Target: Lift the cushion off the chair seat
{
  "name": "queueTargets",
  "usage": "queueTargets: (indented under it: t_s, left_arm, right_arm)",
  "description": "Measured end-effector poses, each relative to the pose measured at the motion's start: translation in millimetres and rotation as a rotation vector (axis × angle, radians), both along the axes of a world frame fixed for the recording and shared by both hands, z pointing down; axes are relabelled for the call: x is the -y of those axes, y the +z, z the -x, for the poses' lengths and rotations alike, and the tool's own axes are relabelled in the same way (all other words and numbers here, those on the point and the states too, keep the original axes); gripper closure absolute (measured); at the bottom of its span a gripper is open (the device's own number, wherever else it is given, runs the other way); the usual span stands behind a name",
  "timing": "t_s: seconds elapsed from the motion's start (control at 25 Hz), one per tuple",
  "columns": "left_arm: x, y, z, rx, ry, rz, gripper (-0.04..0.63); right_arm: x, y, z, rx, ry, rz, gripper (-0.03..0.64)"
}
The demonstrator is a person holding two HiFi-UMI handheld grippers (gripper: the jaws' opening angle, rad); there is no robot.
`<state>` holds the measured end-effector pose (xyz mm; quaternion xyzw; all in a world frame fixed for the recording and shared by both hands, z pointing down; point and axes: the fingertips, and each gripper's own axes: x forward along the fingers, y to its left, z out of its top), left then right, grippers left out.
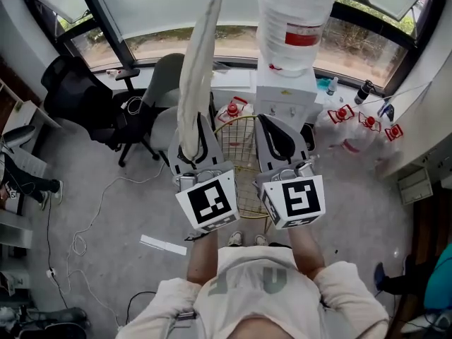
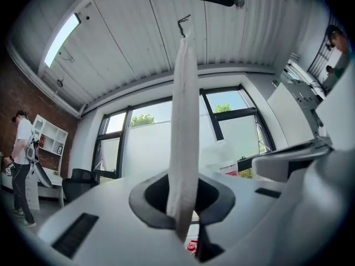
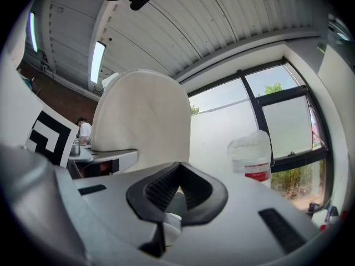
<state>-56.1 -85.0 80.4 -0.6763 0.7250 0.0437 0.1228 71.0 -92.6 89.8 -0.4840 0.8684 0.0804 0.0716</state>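
Overhead, the cushion (image 1: pixel 198 69) stands upright and edge-on, well above the wire chair (image 1: pixel 240 169) and slightly to its left. Its lower edge is pinched in the left claw (image 1: pixel 191 147). The right claw (image 1: pixel 280 137) hangs just right of the chair's centre, its jaws pressed together on nothing. A water bottle (image 1: pixel 294 20) rises beyond the chair.

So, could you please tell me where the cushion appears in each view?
Head view: the cushion stands edge-on, upper centre-left, in the left gripper.
Left gripper view: a narrow upright strip at centre.
Right gripper view: a broad pale face, left of centre.
Shared landmark: the water bottle, in all three.
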Motion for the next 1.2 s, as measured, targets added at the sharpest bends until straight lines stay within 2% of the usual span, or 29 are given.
queueTargets:
  t_s: [0.12,0.32,0.6,1.2]
  left_arm:
    - [1.1,5.4,1.8,-0.019,0.016,0.018,0.555]
    - [0.1,6.9,0.7,-0.013,0.013,0.014,0.555]
    - [2.2,10.9,-3.2,-0.028,0.031,0.027,0.555]
    - [5.2,13.5,4.0,-0.031,0.001,0.007,0.555]
  right_arm:
    - [1.9,6.6,1.9,0.003,0.005,0.020,0.603]
    - [3.4,10.1,6.0,-0.062,0.029,0.001,0.603]
    - [4.3,13.1,5.8,-0.051,0.026,0.010,0.603]
    - [8.8,16.4,10.9,-0.076,0.006,-0.001,0.603]
